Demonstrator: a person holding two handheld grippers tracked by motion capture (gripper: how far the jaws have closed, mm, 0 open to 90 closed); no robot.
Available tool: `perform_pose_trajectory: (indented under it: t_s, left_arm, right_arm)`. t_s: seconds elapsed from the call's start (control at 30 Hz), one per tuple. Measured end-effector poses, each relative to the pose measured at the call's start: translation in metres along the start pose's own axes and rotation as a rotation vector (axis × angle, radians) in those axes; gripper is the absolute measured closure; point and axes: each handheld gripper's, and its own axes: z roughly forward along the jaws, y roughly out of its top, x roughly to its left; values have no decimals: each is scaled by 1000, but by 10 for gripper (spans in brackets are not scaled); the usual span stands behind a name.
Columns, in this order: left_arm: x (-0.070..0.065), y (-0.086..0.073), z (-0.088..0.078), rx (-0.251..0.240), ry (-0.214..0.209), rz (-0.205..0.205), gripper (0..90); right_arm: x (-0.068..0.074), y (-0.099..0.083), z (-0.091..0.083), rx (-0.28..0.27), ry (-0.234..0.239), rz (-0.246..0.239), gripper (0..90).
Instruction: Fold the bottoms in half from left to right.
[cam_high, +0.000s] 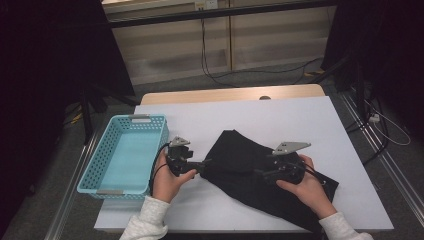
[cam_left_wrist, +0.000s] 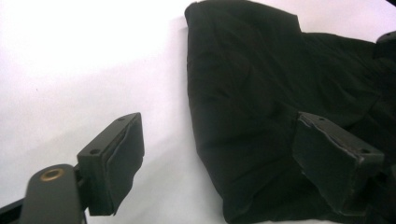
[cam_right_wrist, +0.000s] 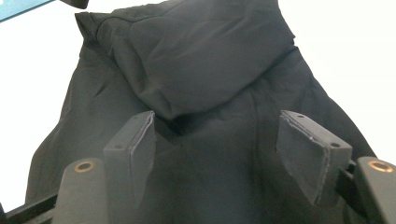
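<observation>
1. I see the black garment (cam_high: 250, 167) lying partly folded on the white table (cam_high: 300, 115), with the blue basket (cam_high: 125, 155) beside it holding nothing.
2. My left gripper (cam_left_wrist: 219, 163) straddles the cloth's edge with jaws apart; my right gripper (cam_right_wrist: 229, 154) hovers spread over it, gripping nothing.
3. Folding seems unfinished; the dark creases are hard to read.

A folded cloth (cam_high: 250, 170) lies on the table (cam_high: 300, 115) at centre, spreading toward five o'clock. A basket (cam_high: 125, 152) sits at its nine o'clock, on the table's edge. The left gripper (cam_high: 202, 165) lies between them; the right gripper (cam_high: 260, 173) lies over the cloth.
</observation>
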Motion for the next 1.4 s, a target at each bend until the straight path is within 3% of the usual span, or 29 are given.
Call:
perform_pose_trajectory:
  t_s: [0.17,0.3,0.57,0.73,0.97,1.1,1.23,1.4]
  left_arm:
    - [2,-6,-1,27,7,4,152]
    - [3,-7,-1,22,4,-12,146]
    - [1,-8,0,33,-5,0,141]
    - [4,-9,-1,40,-2,-4,137]
    - [3,-9,-2,32,-2,-8,138]
    - [4,-8,-4,26,-2,-13,139]
    - [4,-8,-4,23,-2,-14,140]
    - [4,-8,-5,21,0,-16,140]
  right_arm:
    - [6,4,7,8,11,-13,326]
    - [9,6,10,9,28,-19,351]
    - [16,10,16,-1,44,-25,403]
    - [19,11,19,-2,78,-24,502]
    - [22,9,26,36,60,-62,580]
    - [20,5,30,63,52,-71,717]
    - [17,4,31,50,51,-69,847]
    - [17,6,27,17,65,-75,885]
